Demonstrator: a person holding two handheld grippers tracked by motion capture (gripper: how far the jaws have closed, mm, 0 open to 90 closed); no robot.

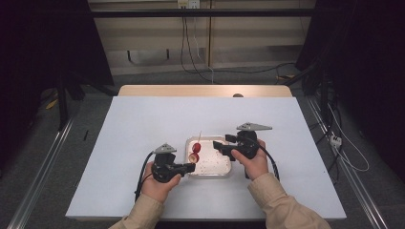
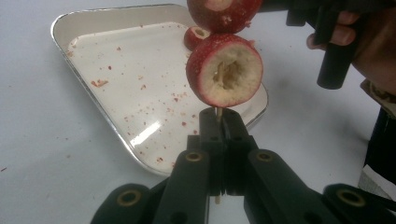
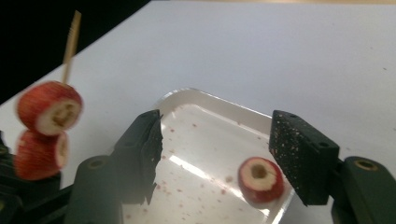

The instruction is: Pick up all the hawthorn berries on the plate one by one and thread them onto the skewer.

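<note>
Cables trail across the floor beyond the white tabletop (image 1: 143,124), which carries a shallow metal tray (image 1: 227,172) speckled with red crumbs. Nothing stands between either tool and the tray. The left tool (image 1: 189,167) is clenched on a thin wooden skewer (image 3: 71,44) threaded through two cored red fruit pieces (image 2: 225,70), held over the tray's left edge. The right tool (image 3: 215,161) hangs released, jaws wide apart, above a third hollowed fruit piece (image 3: 260,179) lying in the tray.

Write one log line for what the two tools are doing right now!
left tool: shut on skewer with two fruit pieces | right tool: open over tray | loose fruit piece: in tray
</note>
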